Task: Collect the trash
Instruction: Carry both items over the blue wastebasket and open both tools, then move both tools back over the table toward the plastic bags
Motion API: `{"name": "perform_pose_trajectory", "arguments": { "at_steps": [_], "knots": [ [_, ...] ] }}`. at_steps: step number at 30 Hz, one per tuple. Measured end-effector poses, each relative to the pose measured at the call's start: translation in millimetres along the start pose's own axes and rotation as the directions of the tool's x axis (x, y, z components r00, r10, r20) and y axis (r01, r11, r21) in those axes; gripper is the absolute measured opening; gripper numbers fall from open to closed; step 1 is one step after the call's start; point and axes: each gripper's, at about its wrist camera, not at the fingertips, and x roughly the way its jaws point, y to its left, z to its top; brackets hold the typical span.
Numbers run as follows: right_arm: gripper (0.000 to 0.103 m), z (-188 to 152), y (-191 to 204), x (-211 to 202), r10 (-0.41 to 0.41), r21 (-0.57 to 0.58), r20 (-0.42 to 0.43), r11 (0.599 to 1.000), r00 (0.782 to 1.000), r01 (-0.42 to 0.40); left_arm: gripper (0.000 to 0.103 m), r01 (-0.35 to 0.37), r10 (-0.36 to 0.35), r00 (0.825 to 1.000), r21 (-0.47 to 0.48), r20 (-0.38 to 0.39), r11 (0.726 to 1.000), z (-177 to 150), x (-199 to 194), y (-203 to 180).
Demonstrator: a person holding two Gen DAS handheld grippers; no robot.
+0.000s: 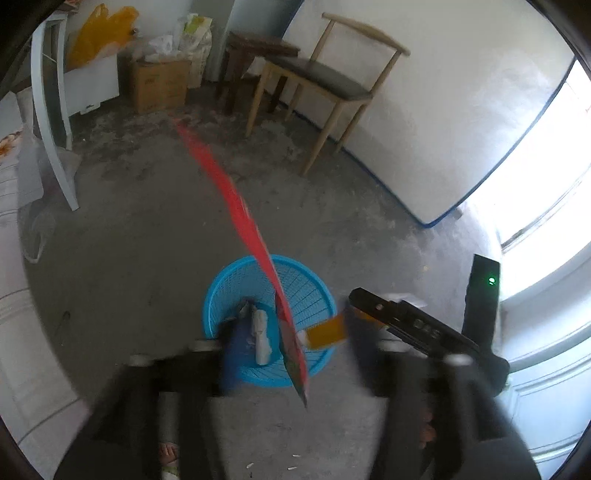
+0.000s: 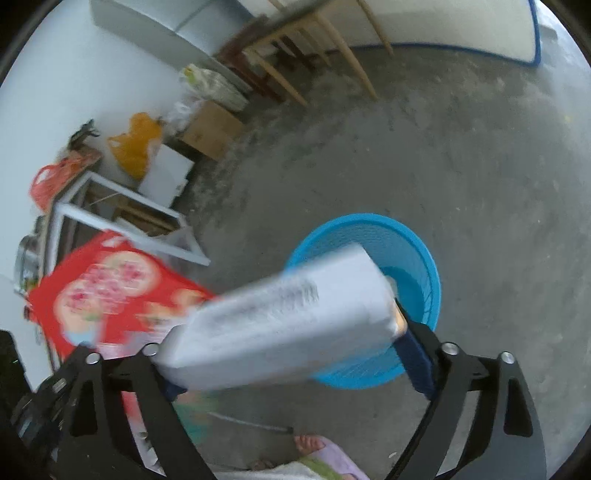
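A blue mesh wastebasket point(image 1: 317, 295) stands on the concrete floor; crumpled white paper point(image 1: 263, 341) lies inside it. A flat red printed package point(image 1: 240, 206) hangs edge-on between the wide-apart fingers of my left gripper point(image 1: 291, 350), above the basket; no finger visibly grips it. In the right wrist view the same red package point(image 2: 107, 295) shows at the left. My right gripper point(image 2: 291, 350) is shut on a white box point(image 2: 280, 317), held tilted over the basket point(image 2: 417, 251). The right gripper also shows in the left view point(image 1: 402, 317).
A wooden chair point(image 1: 325, 81), a dark stool point(image 1: 255, 51), a cardboard box point(image 1: 159, 85) and a yellow bag point(image 1: 99, 33) stand along the far wall. A white frame point(image 1: 51, 122) leans at left. A white mattress point(image 1: 424, 122) leans at right. A bare foot point(image 2: 306, 443) is near.
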Motion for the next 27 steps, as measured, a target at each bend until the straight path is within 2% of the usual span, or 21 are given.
{"name": "perform_pose_trajectory", "arguments": {
  "at_steps": [4, 10, 16, 18, 22, 24, 27],
  "knots": [
    [0.088, -8, -22, 10, -0.037, 0.072, -0.038, 0.997, 0.999, 0.04, 0.057, -0.016, 0.016, 1.0, -0.003, -0.023, 1.0, -8, 10, -1],
    [0.088, -36, -29, -10, -0.044, 0.047, -0.02, 0.998, 0.999, 0.044, 0.066, -0.001, 0.001, 1.0, 0.011, 0.028, 1.0, -23, -30, 3],
    [0.088, -60, -25, -47, -0.043, -0.01, 0.019, 0.999, 0.999, 0.043, 0.073, -0.002, -0.001, 0.995, 0.036, 0.096, 0.999, -40, -86, -3],
    [0.088, -72, -19, -64, -0.033, -0.045, 0.034, 0.998, 0.999, 0.035, 0.079, 0.001, -0.009, 0.991, 0.061, 0.136, 0.998, -53, -114, -7],
    [0.088, -92, -3, -93, -0.031, -0.126, 0.043, 0.991, 0.999, 0.036, 0.085, -0.019, -0.002, 0.982, 0.107, 0.188, 0.994, -86, -160, -5],
    [0.088, -100, 8, -100, -0.033, -0.171, 0.041, 0.984, 0.999, 0.04, 0.087, -0.049, 0.023, 0.972, 0.108, 0.232, 0.993, -109, -189, 4],
    [0.088, -114, 32, -113, 0.01, -0.243, 0.012, 0.97, 1.0, -0.007, 0.091, -0.07, 0.043, 0.958, 0.085, 0.285, 0.994, -137, -223, 17]
  ]
}}
